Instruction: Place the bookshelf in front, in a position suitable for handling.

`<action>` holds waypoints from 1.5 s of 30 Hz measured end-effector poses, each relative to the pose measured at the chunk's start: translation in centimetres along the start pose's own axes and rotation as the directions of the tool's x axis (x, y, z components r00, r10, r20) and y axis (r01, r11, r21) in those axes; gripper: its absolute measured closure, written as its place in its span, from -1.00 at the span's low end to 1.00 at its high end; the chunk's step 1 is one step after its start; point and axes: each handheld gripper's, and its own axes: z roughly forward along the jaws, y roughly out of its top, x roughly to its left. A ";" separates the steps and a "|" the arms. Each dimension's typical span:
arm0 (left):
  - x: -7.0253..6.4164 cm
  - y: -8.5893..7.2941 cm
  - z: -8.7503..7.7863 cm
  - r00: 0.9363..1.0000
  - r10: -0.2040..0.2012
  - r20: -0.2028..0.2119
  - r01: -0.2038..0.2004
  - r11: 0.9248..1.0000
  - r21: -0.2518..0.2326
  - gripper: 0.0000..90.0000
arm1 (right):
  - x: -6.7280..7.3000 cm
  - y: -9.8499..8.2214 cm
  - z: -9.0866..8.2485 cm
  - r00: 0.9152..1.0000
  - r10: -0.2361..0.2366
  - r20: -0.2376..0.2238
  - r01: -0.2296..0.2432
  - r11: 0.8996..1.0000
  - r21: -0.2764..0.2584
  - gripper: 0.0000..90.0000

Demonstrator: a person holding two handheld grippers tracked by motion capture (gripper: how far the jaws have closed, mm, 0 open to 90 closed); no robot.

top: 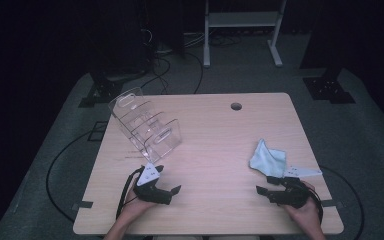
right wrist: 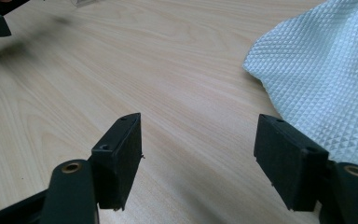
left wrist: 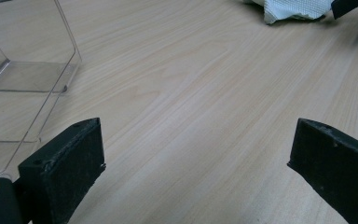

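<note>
A light blue waffle-weave cloth (top: 270,159) lies crumpled on the wooden table (top: 220,135) at the right. Just below its near edge my right gripper (top: 266,184) stands open, held in a hand. In the right gripper view the cloth (right wrist: 321,79) lies beside the right jaw, and the bare table shows between the jaws of my right gripper (right wrist: 198,154). My left gripper (top: 167,180) is open too, close to the front of a clear acrylic rack (top: 145,125). In the left gripper view the rack (left wrist: 23,70) is at the left, and nothing sits between the jaws of my left gripper (left wrist: 196,158).
A round cable hole (top: 236,106) sits near the table's far edge. Behind the table stand a white desk frame (top: 240,20) and dark stand bases, with cables on the grey floor. Bare wood stretches between the rack and the cloth.
</note>
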 end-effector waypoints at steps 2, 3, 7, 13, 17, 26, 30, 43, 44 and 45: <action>0.0 0.0 0.1 1.000 -0.004 0.002 0.004 1.000 0.002 -0.95 | -0.1 0.0 0.0 1.000 0.005 -0.002 -0.005 1.000 -0.003 -0.30; 0.0 0.0 0.1 1.000 -0.004 0.002 0.004 1.000 0.002 -0.95 | -0.1 0.0 0.0 1.000 0.005 -0.002 -0.005 1.000 -0.003 -0.30; 0.0 0.0 0.2 1.000 -0.002 0.004 0.002 1.000 0.006 -0.95 | 0.0 0.0 0.0 1.000 0.006 -0.003 -0.006 1.000 0.002 -0.30; 0.0 0.1 -0.1 1.000 -0.002 0.002 0.002 1.000 -0.001 -0.95 | 0.2 0.0 -0.1 1.000 -0.001 -0.001 0.001 1.000 -0.003 -0.30; 0.0 0.1 -0.2 1.000 0.005 0.002 -0.005 1.000 0.001 -0.95 | 0.2 0.0 0.0 1.000 0.002 -0.001 -0.002 1.000 0.004 -0.30; 0.0 0.9 -0.9 1.000 0.007 0.013 -0.007 1.000 -0.019 -0.95 | 0.3 0.1 0.1 1.000 -0.005 -0.004 0.005 1.000 0.004 -0.30; -0.2 1.5 -1.3 1.000 0.016 0.020 -0.016 0.999 -0.033 -0.95 | 0.4 0.1 0.2 1.000 -0.010 -0.006 0.010 1.000 0.004 -0.30; 0.7 3.6 -3.1 0.999 0.024 0.034 -0.021 0.996 -0.088 -0.95 | 0.2 0.3 0.2 1.000 -0.011 0.000 0.011 1.000 0.001 -0.31; 0.7 3.8 -3.3 0.999 0.025 0.036 -0.022 0.995 -0.094 -0.95 | 0.2 0.3 0.2 1.000 -0.011 0.000 0.011 1.000 0.004 -0.31; 0.8 3.9 -3.4 0.999 0.027 0.038 -0.023 0.995 -0.095 -0.95 | 0.2 0.3 0.2 1.000 -0.014 0.001 0.014 1.000 0.004 -0.31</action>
